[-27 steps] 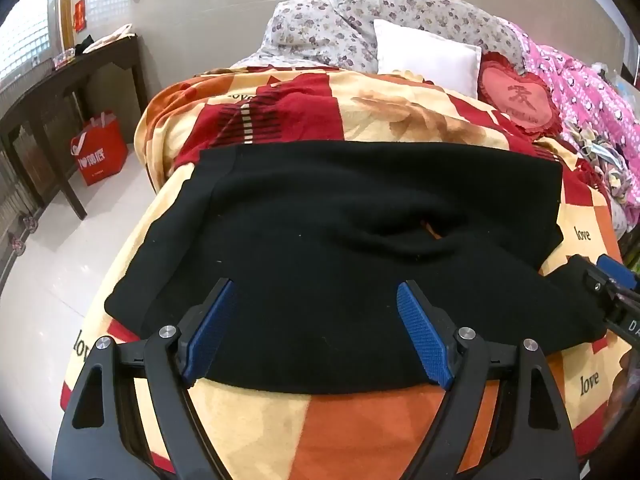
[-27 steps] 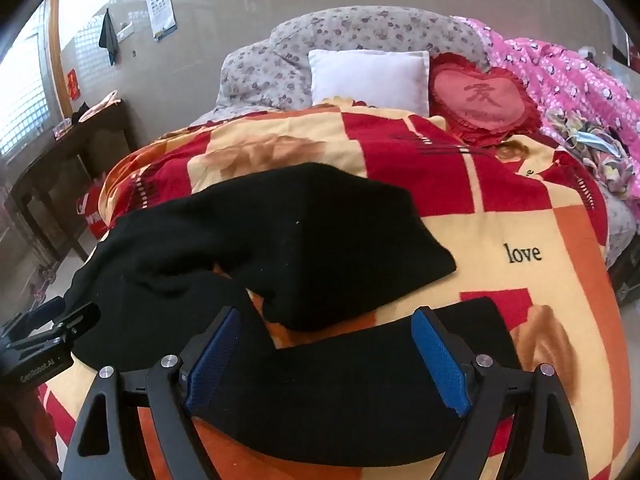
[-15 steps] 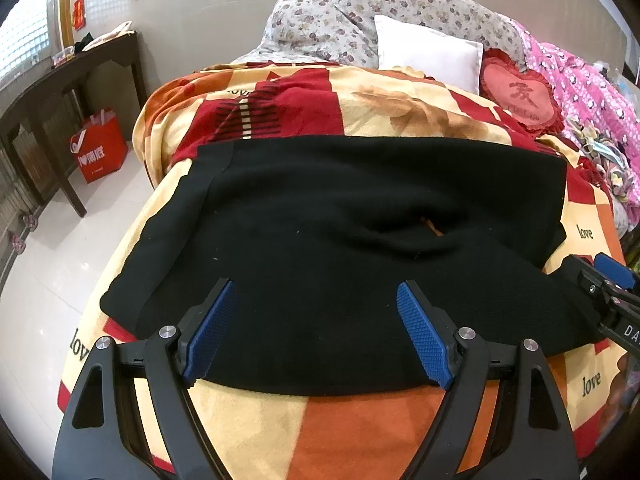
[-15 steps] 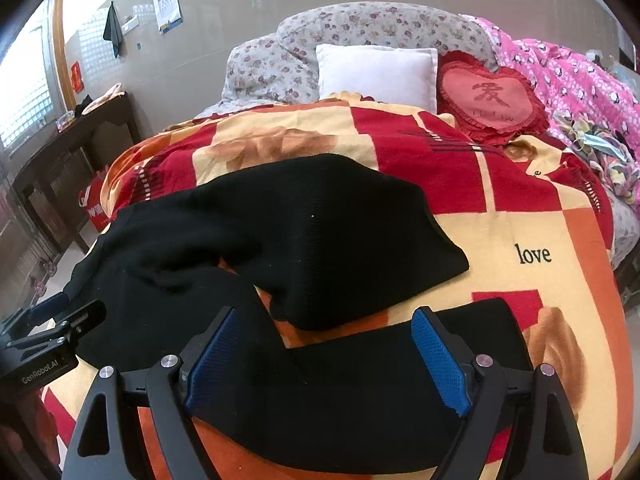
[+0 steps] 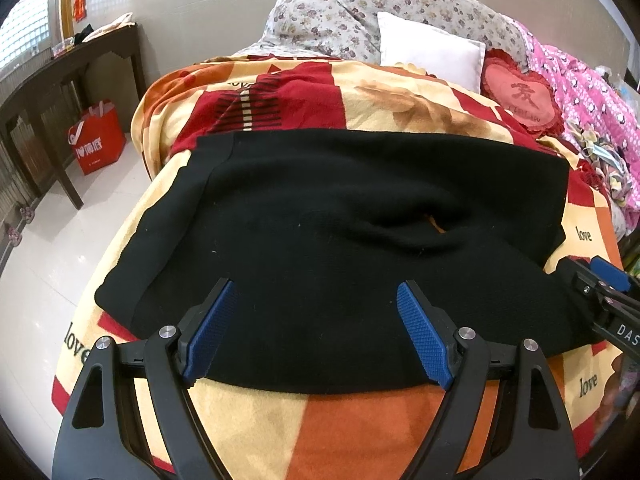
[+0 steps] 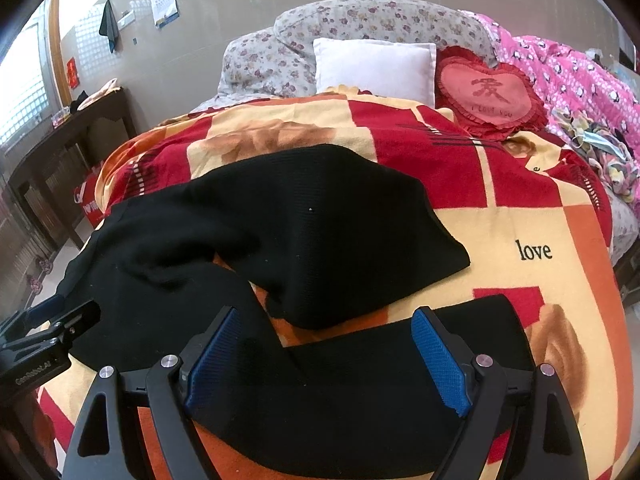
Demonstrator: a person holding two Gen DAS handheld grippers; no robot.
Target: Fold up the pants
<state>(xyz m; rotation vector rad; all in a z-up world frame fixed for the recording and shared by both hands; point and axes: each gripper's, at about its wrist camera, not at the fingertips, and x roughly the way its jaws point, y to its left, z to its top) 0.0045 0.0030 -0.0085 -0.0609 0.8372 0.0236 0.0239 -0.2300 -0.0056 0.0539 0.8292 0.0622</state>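
Black knit pants (image 5: 340,232) lie spread across the red, orange and cream blanket (image 5: 360,432), waistband toward the left. In the right wrist view the two legs of the pants (image 6: 312,240) splay apart, the far leg angled up and the near leg (image 6: 400,360) running along the front. My left gripper (image 5: 316,312) hovers open above the near edge of the waist part, nothing between its blue pads. My right gripper (image 6: 326,342) is open over the near leg, just above the crotch gap. Each gripper shows at the edge of the other's view.
Pillows (image 5: 428,52), a red heart cushion (image 6: 488,92) and a pink quilt (image 6: 580,80) lie at the bed's head and right side. A dark wooden table (image 5: 60,92) and a red bag (image 5: 96,140) stand on the white floor to the left.
Both grippers have drifted slightly lower and closer over the pants; the view tilted a little. Jaws stay wide and the pants have not moved.
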